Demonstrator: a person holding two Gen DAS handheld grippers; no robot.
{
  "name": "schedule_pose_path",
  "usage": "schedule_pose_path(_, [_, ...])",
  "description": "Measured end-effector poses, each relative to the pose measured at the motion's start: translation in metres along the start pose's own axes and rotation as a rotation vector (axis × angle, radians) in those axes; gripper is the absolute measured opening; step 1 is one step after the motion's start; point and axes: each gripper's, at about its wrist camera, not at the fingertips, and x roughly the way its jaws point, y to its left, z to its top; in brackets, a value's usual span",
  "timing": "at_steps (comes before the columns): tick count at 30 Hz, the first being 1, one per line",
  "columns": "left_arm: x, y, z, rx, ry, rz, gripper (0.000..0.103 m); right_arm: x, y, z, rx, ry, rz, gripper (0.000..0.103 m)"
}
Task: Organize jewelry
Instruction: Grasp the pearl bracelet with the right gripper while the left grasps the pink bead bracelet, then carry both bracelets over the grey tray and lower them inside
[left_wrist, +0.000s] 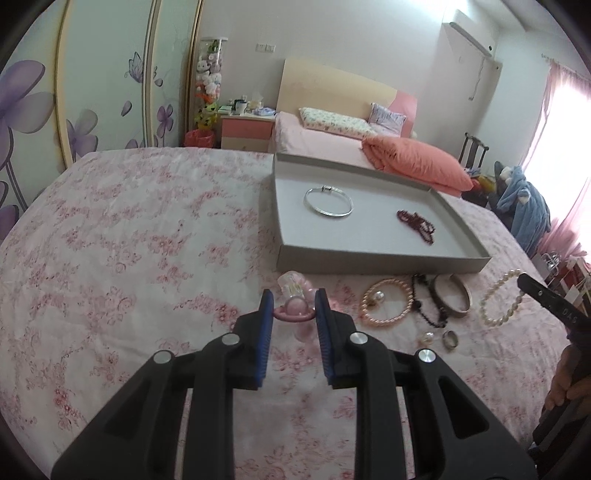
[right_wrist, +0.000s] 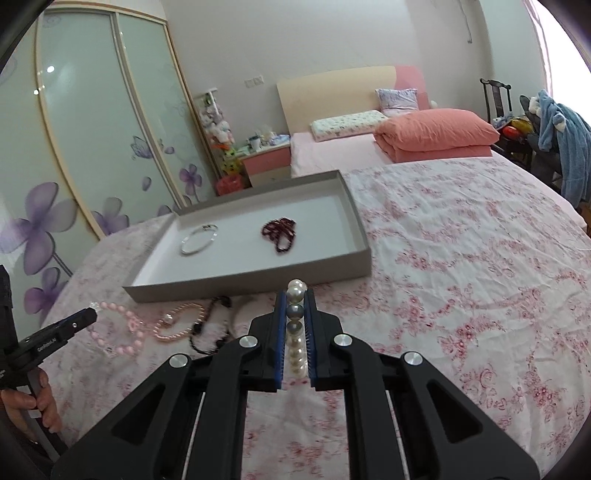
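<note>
- Grey tray sits on floral bedspread, w/ silver bangle and dark red bead strand lying apart inside.
- Loose pieces on the spread just in front of tray's near wall: peach pearl bracelet, black bead necklace, metal bangle, ring, small pearl piece.
- Left gripper clenched on pink bead bracelet; rest of the strand droops below towards the spread, seen in right wrist view.
- Right gripper clamped on white pearl bracelet, held off the bed; pearls run in a line along the fingers, pointing at tray's near wall. From left wrist view it hangs as a loop.
- Tray's long axis runs roughly across both grippers' fwd direction.
- Room: bedroom, second bed w/ orange duvet, pink nightstand, wardrobe doors w/ purple flowers, chair w/ blue garment.
</note>
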Motion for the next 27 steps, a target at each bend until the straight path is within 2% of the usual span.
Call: schedule_pose_path(27, [-0.047,-0.025,0.011,0.032,-0.137,-0.066,0.023,-0.029,0.028,0.008,-0.031,-0.099,0.102,0.01])
